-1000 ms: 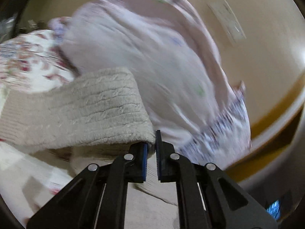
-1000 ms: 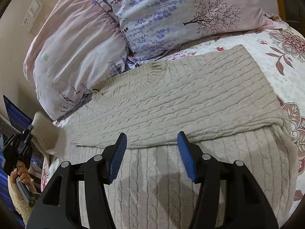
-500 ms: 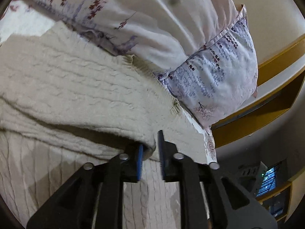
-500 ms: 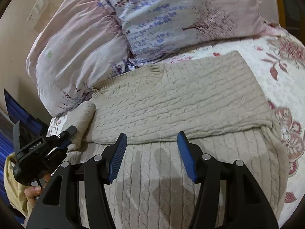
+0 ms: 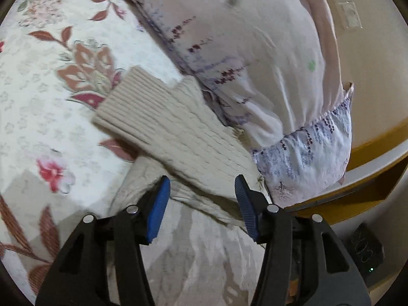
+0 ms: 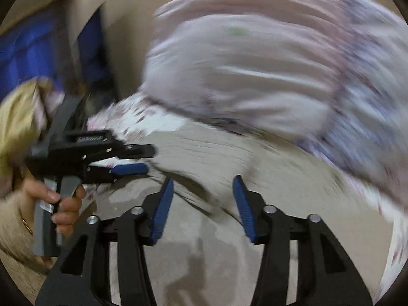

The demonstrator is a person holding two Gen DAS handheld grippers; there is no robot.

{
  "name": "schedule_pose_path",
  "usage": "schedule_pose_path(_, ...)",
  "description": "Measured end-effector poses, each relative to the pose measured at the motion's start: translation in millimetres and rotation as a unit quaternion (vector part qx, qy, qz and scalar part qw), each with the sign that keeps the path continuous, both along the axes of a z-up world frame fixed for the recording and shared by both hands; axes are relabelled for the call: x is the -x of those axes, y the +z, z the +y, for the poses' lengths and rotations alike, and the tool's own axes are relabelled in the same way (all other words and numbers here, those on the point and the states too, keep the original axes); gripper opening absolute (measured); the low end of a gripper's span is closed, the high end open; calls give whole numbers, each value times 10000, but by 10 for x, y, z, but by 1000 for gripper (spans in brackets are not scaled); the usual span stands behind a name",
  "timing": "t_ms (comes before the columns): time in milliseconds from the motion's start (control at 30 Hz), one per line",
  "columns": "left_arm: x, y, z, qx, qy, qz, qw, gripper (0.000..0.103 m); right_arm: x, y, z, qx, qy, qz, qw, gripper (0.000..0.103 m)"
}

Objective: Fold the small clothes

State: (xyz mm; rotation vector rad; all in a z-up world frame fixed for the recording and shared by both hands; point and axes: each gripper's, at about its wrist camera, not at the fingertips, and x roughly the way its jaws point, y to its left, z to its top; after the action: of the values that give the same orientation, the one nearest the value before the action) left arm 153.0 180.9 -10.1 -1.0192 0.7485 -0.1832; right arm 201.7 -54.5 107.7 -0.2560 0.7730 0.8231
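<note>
A beige cable-knit sweater (image 5: 193, 242) lies on the bed, one sleeve (image 5: 163, 127) folded flat across it with the ribbed cuff toward the floral spread. My left gripper (image 5: 202, 196) hovers just behind that sleeve. Its jaws are opening and nothing is between the blue pads (image 5: 158, 211). The right wrist view is blurred by motion. There my right gripper (image 6: 202, 196) hangs over the sweater (image 6: 216, 158), its jaws closing on empty air. The left gripper (image 6: 142, 159) shows at the left of that view, held by a hand (image 6: 63, 204).
Two pale floral pillows (image 5: 255, 63) press against the sweater's far edge. The floral bedspread (image 5: 46, 81) stretches to the left. A wall socket (image 5: 349, 12) and a yellow wooden edge (image 5: 377, 140) are behind the pillows. Something blue (image 6: 25, 51) stands beside the bed.
The left gripper let go of the sleeve, which now lies across the sweater, and its jaws spread. The right gripper swung and rolled toward the left gripper, its jaws a little narrower.
</note>
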Motion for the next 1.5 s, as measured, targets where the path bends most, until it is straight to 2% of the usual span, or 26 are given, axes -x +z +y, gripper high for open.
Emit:
schedule_pose_path(133, 17, -47, 66, 82, -46, 35, 9999, 51, -45, -252, 474, 767, 566, -269, 9951, 41)
schedule_pose_path(233, 24, -60, 97, 100, -62, 41, 9999, 51, -72, -452, 657, 1255, 727, -405, 9886, 41)
schedule_pose_path(300, 10, -55, 82, 49, -82, 38, 9999, 50, -135, -537, 680, 1384, 593, -327, 9881, 23)
schedule_pose_path(333, -10, -43, 54, 26, -85, 38, 10000, 49, -178, -551, 660, 1309, 486, -250, 9899, 20)
schedule_pose_path(367, -10, -45, 53, 6, -88, 35, 10000, 49, -220, -537, 628, 1159, 352, -173, 9925, 11)
schedule_pose_path(400, -11, -46, 53, -11, -87, 37, 10000, 48, -249, -516, 590, 1022, 260, -84, 9944, 9)
schedule_pose_path(567, -28, -46, 52, -69, -95, 38, 9999, 48, -325, -251, 150, 159, -632, 60, 9979, 8)
schedule_pose_path(667, -38, -44, 45, -121, -96, 39, 9999, 48, -448, -85, -440, -544, -1658, 343, 9841, 8)
schedule_pose_path(733, -48, -43, 42, -140, -101, 39, 9998, 48, -506, -85, -970, -900, -2459, 676, 9627, 8)
schedule_pose_path(800, -56, -44, 34, -159, -120, 38, 9998, 48, -498, -171, -1220, -813, -2680, 980, 9550, 8)
schedule_pose_path(867, -64, -45, 28, -188, -143, 35, 9997, 48, -465, -300, -1328, -491, -2674, 1238, 9543, 9)
schedule_pose_path(933, -68, -47, 26, -205, -161, 32, 9997, 48, -394, -359, -1375, -165, -2649, 1328, 9549, 15)
schedule_pose_path(1000, -67, -51, 29, -200, -166, 31, 9997, 48, -347, -266, -1386, -119, -2665, 1114, 9573, 33)
schedule_pose_path(1033, -64, -51, 23, -201, -157, 33, 9997, 48, -313, -181, -1376, -166, -2642, 940, 9597, 38)
schedule_pose_path(1067, -65, -52, 22, -202, -157, 35, 9997, 48, -298, -106, -1367, -185, -2620, 794, 9616, 48)
schedule_pose_path(1100, -65, -52, 23, -204, -159, 32, 9997, 48, -273, -12, -1322, -206, -2551, 561, 9651, 54)
schedule_pose_path(1167, -65, -51, 22, -207, -162, 30, 9996, 48, -212, 100, -1187, -184, -2191, 257, 9752, 55)
schedule_pose_path(1267, -63, -52, 24, -209, -171, 29, 9996, 48, -91, 127, -788, 380, -1324, -287, 9901, 55)
schedule_pose_path(1367, -61, -52, 21, -214, -167, 31, 9996, 48, 51, 7, -451, 1037, -733, -823, 9885, 55)
schedule_pose_path(1500, -58, -55, 21, -223, -181, 31, 9996, 48, 14, -210, -199, 1667, -425, -1076, 9792, 55)
